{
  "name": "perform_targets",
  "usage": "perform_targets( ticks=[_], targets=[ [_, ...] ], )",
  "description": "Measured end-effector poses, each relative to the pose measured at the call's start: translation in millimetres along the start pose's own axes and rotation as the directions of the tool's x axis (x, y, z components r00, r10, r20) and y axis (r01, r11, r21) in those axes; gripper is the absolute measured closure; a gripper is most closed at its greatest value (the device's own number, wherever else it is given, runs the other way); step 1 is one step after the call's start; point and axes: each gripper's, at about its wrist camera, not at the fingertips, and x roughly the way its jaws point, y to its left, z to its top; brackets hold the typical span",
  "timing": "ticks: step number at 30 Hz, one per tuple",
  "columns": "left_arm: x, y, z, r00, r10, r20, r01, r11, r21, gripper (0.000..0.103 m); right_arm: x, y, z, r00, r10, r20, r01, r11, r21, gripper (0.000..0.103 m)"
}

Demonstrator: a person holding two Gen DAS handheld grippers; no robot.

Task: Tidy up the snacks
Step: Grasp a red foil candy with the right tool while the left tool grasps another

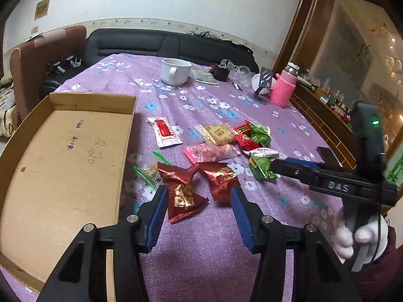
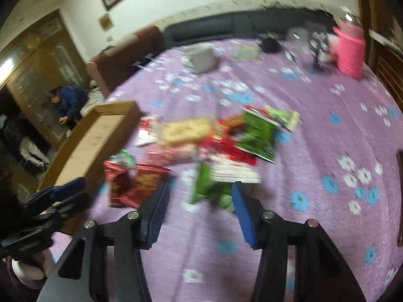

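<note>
A shallow brown cardboard tray (image 1: 63,156) lies on the purple flowered tablecloth (image 1: 201,239). Right of the tray, mixed snack packets (image 1: 219,136) lie scattered. The left gripper (image 1: 199,198), jaws wide, straddles a dark red foil packet (image 1: 182,193); the right gripper (image 2: 199,196), jaws wide, reaches a green packet (image 2: 211,188).

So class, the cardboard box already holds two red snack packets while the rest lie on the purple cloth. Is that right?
No. In the left wrist view the box holds nothing; the two red packets lie on the purple cloth with the rest.
</note>
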Motion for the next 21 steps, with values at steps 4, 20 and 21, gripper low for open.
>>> perform_targets(
  ticks=[4, 20, 21],
  targets=[
    [2.3, 6.4, -2.4, 1.0, 0.012, -0.021, -0.012, 1.0, -0.007, 0.049, 25.7, 29.7, 4.1, 0.996, 0.071, -0.061, -0.073, 0.996, -0.044, 0.053],
    [41.8, -7.0, 8.1, 0.988, 0.078, -0.134, -0.072, 0.996, 0.051, 0.051, 47.7, 22.3, -5.9, 0.988, 0.092, -0.125, -0.09, 0.996, 0.025, 0.07],
    [46.7, -8.1, 8.1, 0.985, 0.098, -0.145, -0.091, 0.994, 0.055, 0.051, 45.9, 20.9, -6.4, 0.988, 0.097, -0.123, -0.094, 0.995, 0.031, 0.07]
  ],
)
